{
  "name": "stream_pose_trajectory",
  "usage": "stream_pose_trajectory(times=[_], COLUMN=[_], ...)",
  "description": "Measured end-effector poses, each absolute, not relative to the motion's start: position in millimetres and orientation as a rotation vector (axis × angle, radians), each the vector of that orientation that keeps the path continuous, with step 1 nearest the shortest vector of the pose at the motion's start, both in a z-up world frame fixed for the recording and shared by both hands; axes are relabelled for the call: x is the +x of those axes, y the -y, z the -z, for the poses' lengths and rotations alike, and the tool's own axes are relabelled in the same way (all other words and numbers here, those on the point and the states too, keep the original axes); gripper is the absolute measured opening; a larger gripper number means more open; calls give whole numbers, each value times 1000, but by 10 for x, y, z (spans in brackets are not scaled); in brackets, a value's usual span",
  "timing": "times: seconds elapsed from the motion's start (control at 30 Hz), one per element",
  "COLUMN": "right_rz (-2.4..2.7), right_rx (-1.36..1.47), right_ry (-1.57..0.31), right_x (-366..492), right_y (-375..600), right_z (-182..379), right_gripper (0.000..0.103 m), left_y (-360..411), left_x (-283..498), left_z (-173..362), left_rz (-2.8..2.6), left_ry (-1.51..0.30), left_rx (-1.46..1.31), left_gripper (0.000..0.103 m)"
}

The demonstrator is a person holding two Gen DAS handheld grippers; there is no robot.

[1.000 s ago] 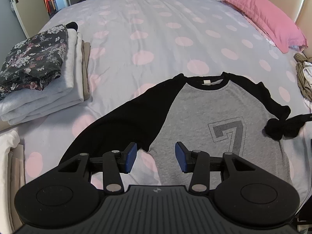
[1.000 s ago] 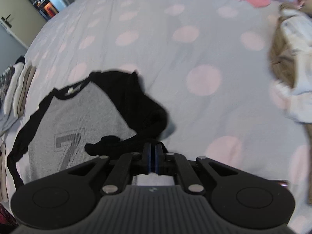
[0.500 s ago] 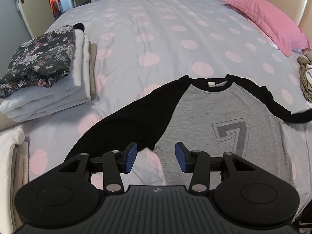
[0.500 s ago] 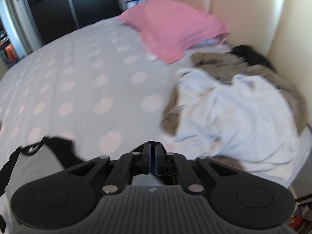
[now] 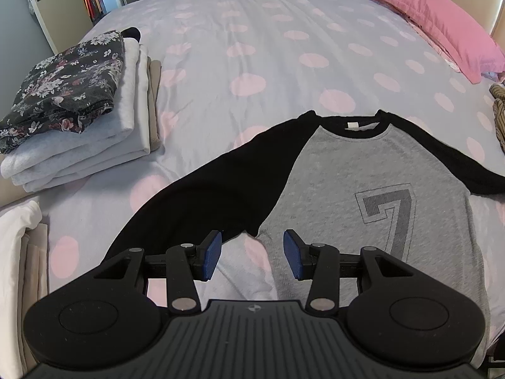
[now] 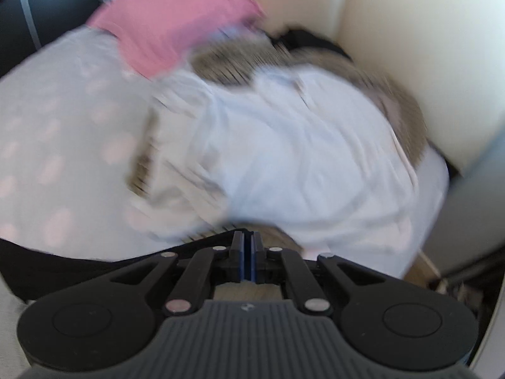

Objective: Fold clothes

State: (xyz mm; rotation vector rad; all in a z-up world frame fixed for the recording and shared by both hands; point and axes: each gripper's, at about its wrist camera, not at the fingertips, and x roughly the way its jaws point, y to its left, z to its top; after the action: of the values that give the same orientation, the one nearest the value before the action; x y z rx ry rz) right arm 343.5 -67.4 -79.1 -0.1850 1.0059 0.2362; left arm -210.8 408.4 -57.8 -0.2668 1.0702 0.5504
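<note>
Far left of the left claw (image 5: 252, 254) sits a stack of folded clothes (image 5: 79, 107) on the bed (image 5: 252, 41). The left claw hangs with its jaws half apart and nothing between them; the shirt (image 5: 341, 183) lies flat just ahead of it, black sleeve (image 5: 205, 199) at the left pad, grey front with its 7 beyond the right pad. A pink pillow (image 5: 442, 28) lies far to the upper right. The right claw (image 6: 247, 263) is pressed shut on the black sleeve end (image 6: 63, 268), which trails off to its left; ahead of it lies a blurred heap of white and brown clothes (image 6: 300, 145)
</note>
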Motion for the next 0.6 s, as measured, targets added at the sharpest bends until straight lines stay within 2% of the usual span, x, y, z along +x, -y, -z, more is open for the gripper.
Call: stream_pose_trajectory(times=[0.2, 0.47, 0.53, 0.6], right_rz=[-233, -277, -276, -276], right_rx=[-193, -257, -233, -205], right_ry=[-1169, -1354, -1355, -1325], right_x=[3449, 3356, 3355, 3364], right_y=[752, 810, 884, 954], right_z=[1410, 1647, 1601, 1480], right_gripper=[5, 6, 14, 40], left_y=[-4072, -4078, -4079, -4080], left_x=[-2085, -2024, -2022, -2021], left_z=[696, 826, 841, 857], left_rz=[-555, -560, -560, -562], left_ry=[-1107, -1145, -1149, -1153], left_rx=[-259, -248, -249, -250], left_gripper=[41, 41, 41, 41])
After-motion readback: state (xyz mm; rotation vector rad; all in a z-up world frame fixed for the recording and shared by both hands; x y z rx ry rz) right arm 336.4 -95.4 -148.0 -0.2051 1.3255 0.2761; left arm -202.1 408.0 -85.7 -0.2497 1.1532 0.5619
